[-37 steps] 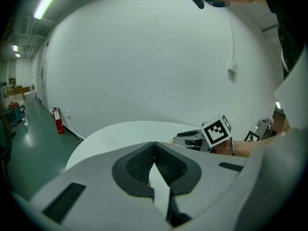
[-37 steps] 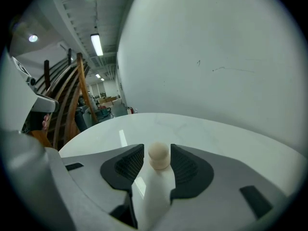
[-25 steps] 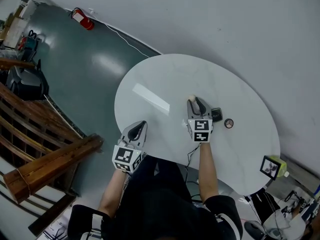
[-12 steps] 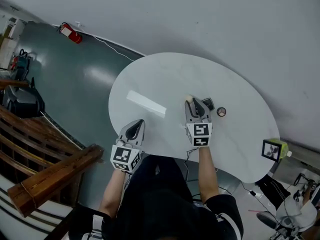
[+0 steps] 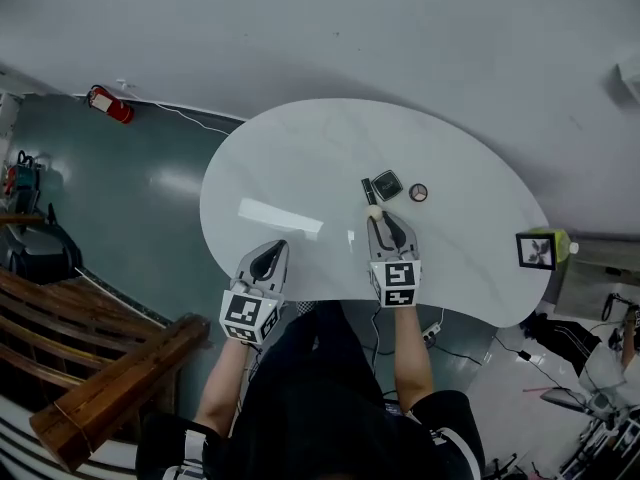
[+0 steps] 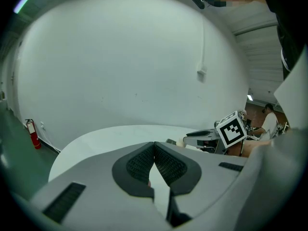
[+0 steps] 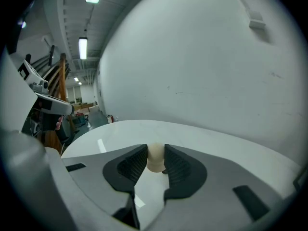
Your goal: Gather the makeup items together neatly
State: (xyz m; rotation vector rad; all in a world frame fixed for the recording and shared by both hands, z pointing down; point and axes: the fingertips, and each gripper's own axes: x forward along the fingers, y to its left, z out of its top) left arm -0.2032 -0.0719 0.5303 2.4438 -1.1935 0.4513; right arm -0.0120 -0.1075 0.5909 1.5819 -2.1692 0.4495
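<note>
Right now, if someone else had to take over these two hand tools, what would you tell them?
Left gripper: shut, empty, at the near edge of the table.
Right gripper: jaws have just been closing, clamped on the cream sponge.
Lying close together just beyond the sponge: slim black stick, square black compact, small round case.
Done: those three look grouped.
Left: probably set the sponge beside them and let go.

Cream sponge (image 5: 373, 211) back from compact (image 5: 387, 184)
</note>
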